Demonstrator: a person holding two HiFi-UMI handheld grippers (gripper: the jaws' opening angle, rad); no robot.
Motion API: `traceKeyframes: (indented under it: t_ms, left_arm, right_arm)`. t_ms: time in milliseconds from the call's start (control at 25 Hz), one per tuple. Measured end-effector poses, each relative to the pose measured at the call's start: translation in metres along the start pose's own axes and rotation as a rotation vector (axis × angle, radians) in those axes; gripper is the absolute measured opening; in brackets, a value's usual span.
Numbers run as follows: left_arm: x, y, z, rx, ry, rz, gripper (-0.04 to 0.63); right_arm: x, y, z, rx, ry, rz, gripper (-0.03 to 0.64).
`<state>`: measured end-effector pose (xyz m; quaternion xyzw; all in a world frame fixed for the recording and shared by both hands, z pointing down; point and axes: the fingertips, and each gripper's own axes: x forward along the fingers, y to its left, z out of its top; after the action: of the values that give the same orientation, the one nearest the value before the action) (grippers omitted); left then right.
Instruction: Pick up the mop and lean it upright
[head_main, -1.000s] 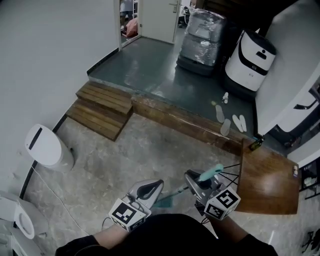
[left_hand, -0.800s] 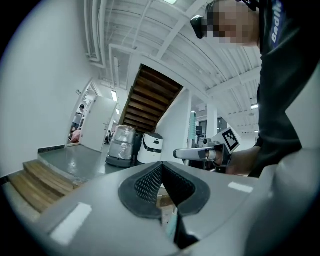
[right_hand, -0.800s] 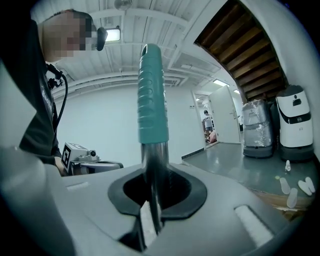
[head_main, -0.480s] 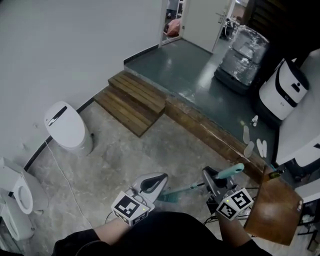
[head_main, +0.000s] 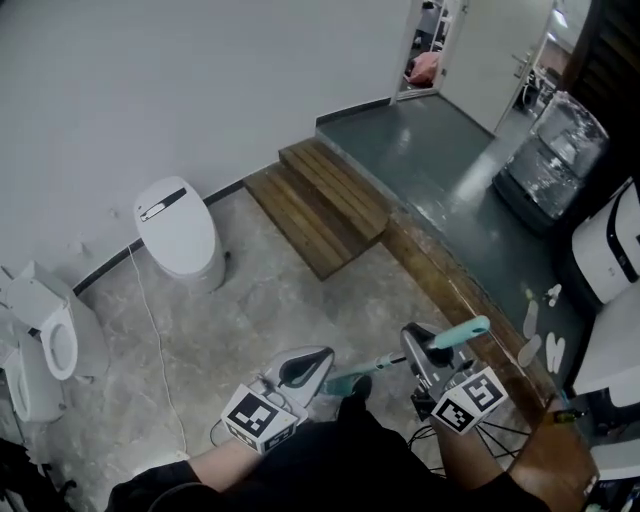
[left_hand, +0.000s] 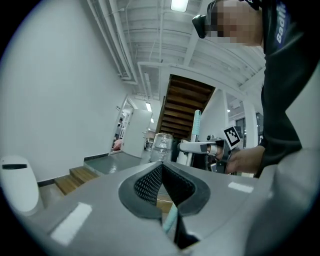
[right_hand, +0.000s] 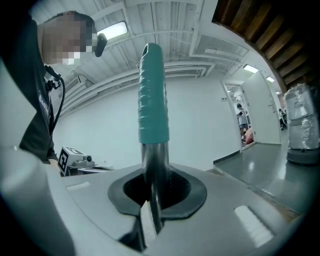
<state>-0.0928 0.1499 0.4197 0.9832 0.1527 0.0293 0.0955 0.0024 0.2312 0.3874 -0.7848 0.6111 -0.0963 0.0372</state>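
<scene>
The person has turned toward the big plain white wall (head_main: 200, 90), and far more of it shows than a moment ago. The grey stone floor (head_main: 300, 300) beside it has slid into sight. The brown wooden table (head_main: 565, 470) has slipped off to the bottom right corner. That looks good for the task, because a wall is a fine place to lean something tall.

The long mop with a shiny metal pole and a blue-green grip (head_main: 458, 332) is off the floor, lying almost flat across the person's front. Its head is hidden. The right gripper (head_main: 418, 350) pinches the metal pole just under the grip. The left gripper (head_main: 318, 362) is pressed together on a thin blue-green part of the pole lower down.

Off to the right, a dark green raised floor (head_main: 450, 170) runs to an open door, with brown wooden steps (head_main: 320, 205) leading up. A round white toilet with its lid down (head_main: 180, 235) stands by the wall. A second white toilet with its lid up (head_main: 45, 345) sits at the left edge. A thin white cord (head_main: 150, 320) trails over the floor near them — it could catch a foot or the mop. The mop is not yet tipped up on end.
</scene>
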Motion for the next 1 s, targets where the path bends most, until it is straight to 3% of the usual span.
traceKeyframes:
  t_ms: [560,720,1000]
  left_arm:
    - [0.092,0.090,0.041,0.024,-0.004,0.381,0.020]
    - [0.107,0.109,0.039,0.017,-0.002,0.449,0.020]
    - [0.121,0.150,0.036,-0.011,-0.016,0.482,0.020]
  right_arm:
    - [0.135,-0.088,0.022,-0.030,0.061,0.420,0.048]
    - [0.162,-0.118,0.027,-0.051,0.079,0.458,0.048]
    - [0.212,-0.164,0.037,-0.100,0.100,0.447,0.046]
